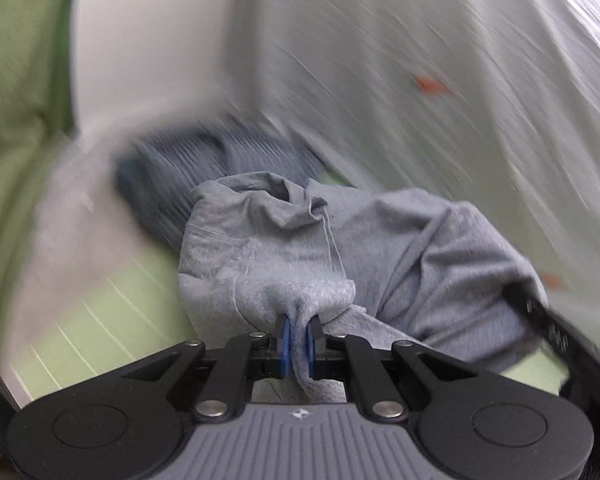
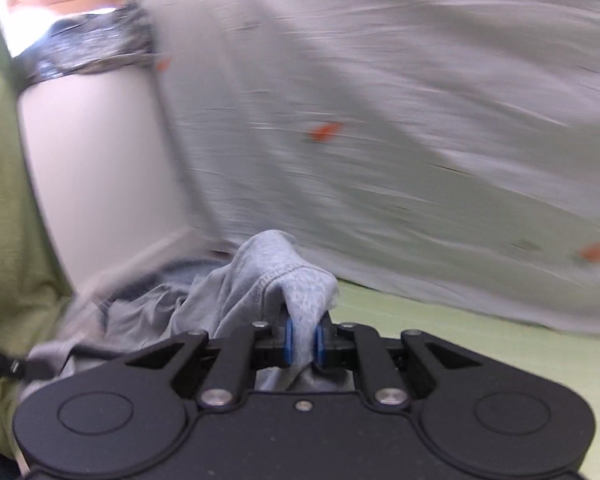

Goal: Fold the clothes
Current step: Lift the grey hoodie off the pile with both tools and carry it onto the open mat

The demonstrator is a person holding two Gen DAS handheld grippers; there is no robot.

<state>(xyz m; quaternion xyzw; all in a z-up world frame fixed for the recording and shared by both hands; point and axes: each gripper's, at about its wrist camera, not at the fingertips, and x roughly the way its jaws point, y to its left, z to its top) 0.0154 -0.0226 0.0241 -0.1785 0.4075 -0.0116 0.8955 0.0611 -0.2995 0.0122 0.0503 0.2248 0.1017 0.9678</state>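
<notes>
Only the left wrist view shows a dark blue cloth bunched behind the grey garment, and the black body of the right gripper at the garment's far right end. Only the right wrist view shows a mottled grey cloth at the upper left. Both views share a pale sheet with orange spots and a green surface beneath, all smeared by blur.

The left gripper is pinched narrow on a fold of the grey garment, cloth squeezed between its blue pads; the rest of the garment bulges up just ahead of the fingers. The right gripper is likewise clamped on a hemmed edge of the same garment, which rises in a peak right over its fingers and trails away to the left.
</notes>
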